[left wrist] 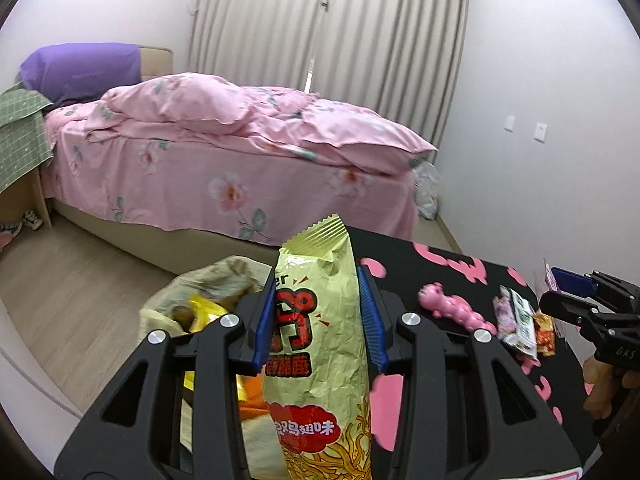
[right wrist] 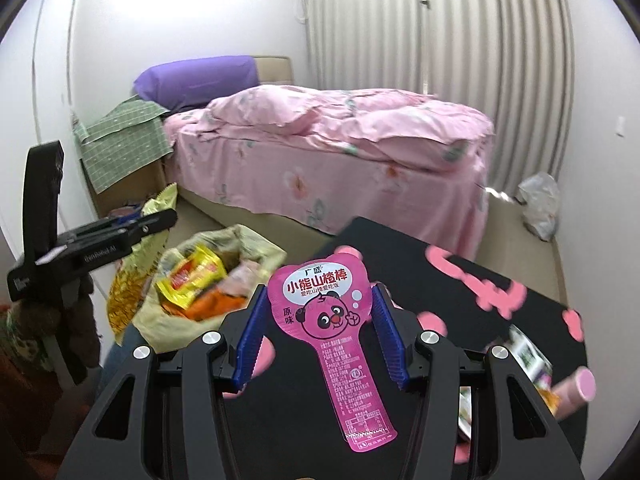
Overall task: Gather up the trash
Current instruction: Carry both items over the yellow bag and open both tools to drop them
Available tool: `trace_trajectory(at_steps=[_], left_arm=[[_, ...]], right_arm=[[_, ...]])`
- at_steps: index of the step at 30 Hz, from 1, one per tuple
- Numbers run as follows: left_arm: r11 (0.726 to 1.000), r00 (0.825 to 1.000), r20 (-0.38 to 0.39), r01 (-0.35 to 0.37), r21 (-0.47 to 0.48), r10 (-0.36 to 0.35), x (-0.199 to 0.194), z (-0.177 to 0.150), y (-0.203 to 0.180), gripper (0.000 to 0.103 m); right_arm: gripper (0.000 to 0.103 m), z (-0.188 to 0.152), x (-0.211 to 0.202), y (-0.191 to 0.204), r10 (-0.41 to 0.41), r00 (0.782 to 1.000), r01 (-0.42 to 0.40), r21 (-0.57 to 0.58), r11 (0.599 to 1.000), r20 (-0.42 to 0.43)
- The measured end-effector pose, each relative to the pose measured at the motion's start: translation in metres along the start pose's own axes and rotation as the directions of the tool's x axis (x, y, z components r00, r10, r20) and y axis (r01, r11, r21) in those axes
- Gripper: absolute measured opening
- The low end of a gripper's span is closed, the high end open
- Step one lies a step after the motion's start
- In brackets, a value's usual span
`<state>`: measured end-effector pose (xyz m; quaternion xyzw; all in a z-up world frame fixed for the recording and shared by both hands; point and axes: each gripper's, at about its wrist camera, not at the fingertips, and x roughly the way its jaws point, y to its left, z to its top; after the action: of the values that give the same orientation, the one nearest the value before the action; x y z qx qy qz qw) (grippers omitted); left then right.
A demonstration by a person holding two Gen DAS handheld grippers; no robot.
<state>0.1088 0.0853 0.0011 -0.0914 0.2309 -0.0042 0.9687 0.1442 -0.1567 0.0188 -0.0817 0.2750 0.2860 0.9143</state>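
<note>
Left gripper (left wrist: pixel 318 316): its blue fingers (left wrist: pixel 265 320) press on both sides of a yellow-green snack bag (left wrist: pixel 320 344), which stands upright between them with its serrated top edge up.
Right gripper (right wrist: pixel 316 332): its fingers (right wrist: pixel 251 334) sit just beside the round head of a pink bear-shaped wrapper (right wrist: pixel 326 320); the wrapper stands between them with its narrow tail pointing down toward the camera. The pads look closed on it, though true contact at the edges is hard to confirm.
Trash bag (right wrist: pixel 240 248): a pale, open bag beside the desk's left edge, holding a yellow packet (right wrist: pixel 192 276) and orange wrappers (right wrist: pixel 216 300). In the left wrist view it lies just behind and left of the held snack bag.
Desk (left wrist: pixel 444 276): black with pink shapes.
Left on the desk: a pink caterpillar toy (left wrist: pixel 456 308) and, near it to the right, a small heap of wrappers (left wrist: pixel 520 324).
Background: a bed (left wrist: pixel 224 148) with pink floral bedding, a purple pillow (left wrist: pixel 84 72) at its head, pale curtains (left wrist: pixel 332 28) behind.
</note>
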Motion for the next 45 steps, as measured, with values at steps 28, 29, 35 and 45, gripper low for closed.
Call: trace_trajectory(at_steps=[28,29,35,45], left_arm=[[0.921,0.988,-0.062,-0.152,-0.359,0.139,0.066,-0.032,0.118,0.036],[0.919,0.990,-0.058,-0.141,-0.369,0.129,0.066,-0.031,0.119,0.037],[0.906,0.995,-0.047,-0.095,-0.413,0.083,0.068,-0.026,0.122,0.055],[0.905,0.991,-0.044,-0.135,-0.404,0.128,0.050,-0.010,0.113,0.059]], right_arm=[[0.049,0.047,0.205,0.071,0.320,0.934,-0.313,0.072,0.947,-0.155],[0.049,0.049,0.208,0.071,0.327,0.933,-0.319,0.076,0.945,-0.153],[0.049,0.044,0.220,0.070,0.377,0.910,-0.361,0.114,0.925,-0.173],[0.058,0.036,0.199,0.062,0.352,0.920,-0.342,0.087,0.936,-0.172]])
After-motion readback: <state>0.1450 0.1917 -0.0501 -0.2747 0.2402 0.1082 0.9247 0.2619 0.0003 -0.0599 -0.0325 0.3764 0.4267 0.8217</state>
